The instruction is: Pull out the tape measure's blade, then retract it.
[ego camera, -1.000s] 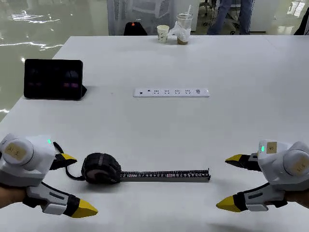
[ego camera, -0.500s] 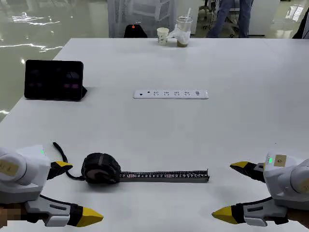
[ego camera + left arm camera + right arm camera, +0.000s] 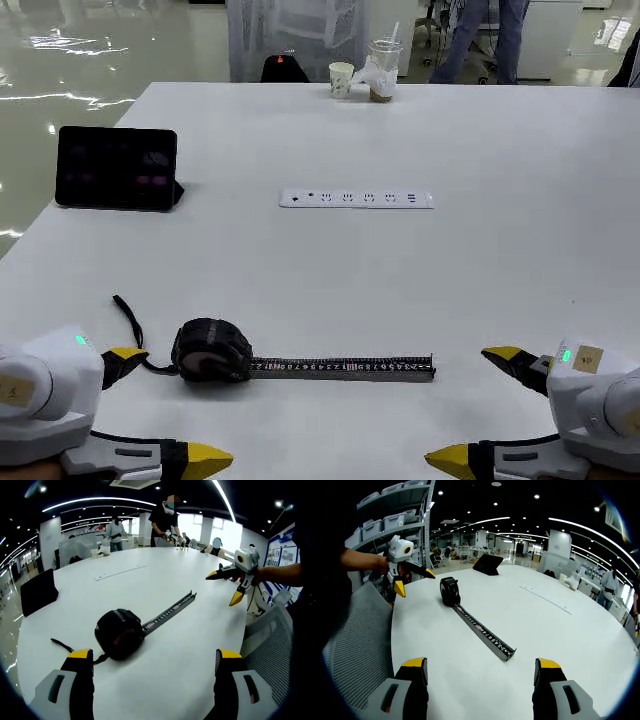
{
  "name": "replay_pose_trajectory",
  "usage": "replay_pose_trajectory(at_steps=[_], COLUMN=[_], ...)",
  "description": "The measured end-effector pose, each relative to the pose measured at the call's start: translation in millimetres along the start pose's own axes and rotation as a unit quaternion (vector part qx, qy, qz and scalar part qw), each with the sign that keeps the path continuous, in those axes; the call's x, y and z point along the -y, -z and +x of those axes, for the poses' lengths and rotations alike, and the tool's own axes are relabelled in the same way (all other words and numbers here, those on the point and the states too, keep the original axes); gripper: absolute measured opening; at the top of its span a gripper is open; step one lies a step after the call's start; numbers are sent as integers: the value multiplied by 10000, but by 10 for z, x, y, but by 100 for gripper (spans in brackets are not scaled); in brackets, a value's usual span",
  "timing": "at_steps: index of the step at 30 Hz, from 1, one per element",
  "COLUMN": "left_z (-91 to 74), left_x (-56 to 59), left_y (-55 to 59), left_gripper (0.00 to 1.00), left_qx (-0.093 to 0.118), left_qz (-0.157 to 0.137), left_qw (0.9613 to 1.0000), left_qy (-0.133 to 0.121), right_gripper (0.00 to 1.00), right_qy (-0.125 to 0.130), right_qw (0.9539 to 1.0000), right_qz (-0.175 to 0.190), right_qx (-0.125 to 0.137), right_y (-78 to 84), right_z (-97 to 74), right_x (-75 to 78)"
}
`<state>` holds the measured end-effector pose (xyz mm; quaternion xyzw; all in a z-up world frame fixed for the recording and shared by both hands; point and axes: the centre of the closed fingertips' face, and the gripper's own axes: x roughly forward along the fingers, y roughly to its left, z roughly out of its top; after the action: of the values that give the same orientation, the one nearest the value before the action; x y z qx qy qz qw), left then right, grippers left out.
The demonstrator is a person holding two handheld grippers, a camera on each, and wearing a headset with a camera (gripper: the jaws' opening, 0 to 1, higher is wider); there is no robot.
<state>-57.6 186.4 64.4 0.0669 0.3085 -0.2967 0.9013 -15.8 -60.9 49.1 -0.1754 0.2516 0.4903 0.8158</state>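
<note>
Tape measure (image 3: 210, 350): black case on white table (image 3: 450, 250), nr front edge, left of centre in head view.
Blade (image 3: 345, 368): pulled out of case, lying along table surface in a straight line twd the right tool's side. Printed scale faces up, hook end rests on table.
Strap (image 3: 128, 318): thin black loop trailing from case's other end, twd the left tool.
Left tool (image 3: 180, 407): jaws spread wide, yellow tips well apart, nothing held. Sits just left of case, not touching it. In left gripper view the case lies ahead btwn the two jaws w/ a clear gap.
Right tool (image 3: 461, 406): jaws likewise wide apart, nothing in them. Sits past the blade's hook end, near but apart. In right gripper view the hook end is ahead btwn the jaws.
Power strip (image 3: 356, 199): white, mid-table, beyond the tape, roughly parallel to blade.
Tablet (image 3: 117, 167): dark screen, propped up on table's left side.
Cups: paper cup (image 3: 341, 79) and clear plastic cup (image 3: 381, 62) w/ straw, close together at far edge.
Background: person (image 3: 485, 35) standing beyond far edge, legs in head view.
</note>
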Motion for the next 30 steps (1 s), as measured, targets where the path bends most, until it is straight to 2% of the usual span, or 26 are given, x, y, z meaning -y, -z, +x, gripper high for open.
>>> replay_pose_trajectory(at_steps=[5,6,10,12,15,21,25,30], left_z=[-23,-27,-30,-26,-28,5,20,21], left_x=[27,51,55,84,117,150,153,162], left_y=[-51,-54,-34,-41,-56,15,-1,-17], left_gripper=[99,99,99,99,99,99,99,99], left_qx=[255,287,331,363,473,404,467,494], left_qz=[-133,-155,-167,-290,-375,-542,-605,-572], left_qw=[9993,9993,9989,9985,9973,9957,9938,9920], left_qy=[-219,-201,-289,-279,-419,-627,-814,-1009], right_gripper=[88,89,90,90,92,96,97,98], right_qy=[68,86,145,178,319,516,592,536], right_qw=[9997,9996,9991,9989,9982,9969,9959,9962], right_qz=[202,224,337,370,453,556,618,654], right_qx=[116,124,209,223,250,211,284,227], right_y=[-36,-40,-77,-86,-88,-76,-98,-89], right_z=[20,23,39,47,49,46,51,87], right_x=[-76,-89,-145,-175,-181,-220,-281,-384])
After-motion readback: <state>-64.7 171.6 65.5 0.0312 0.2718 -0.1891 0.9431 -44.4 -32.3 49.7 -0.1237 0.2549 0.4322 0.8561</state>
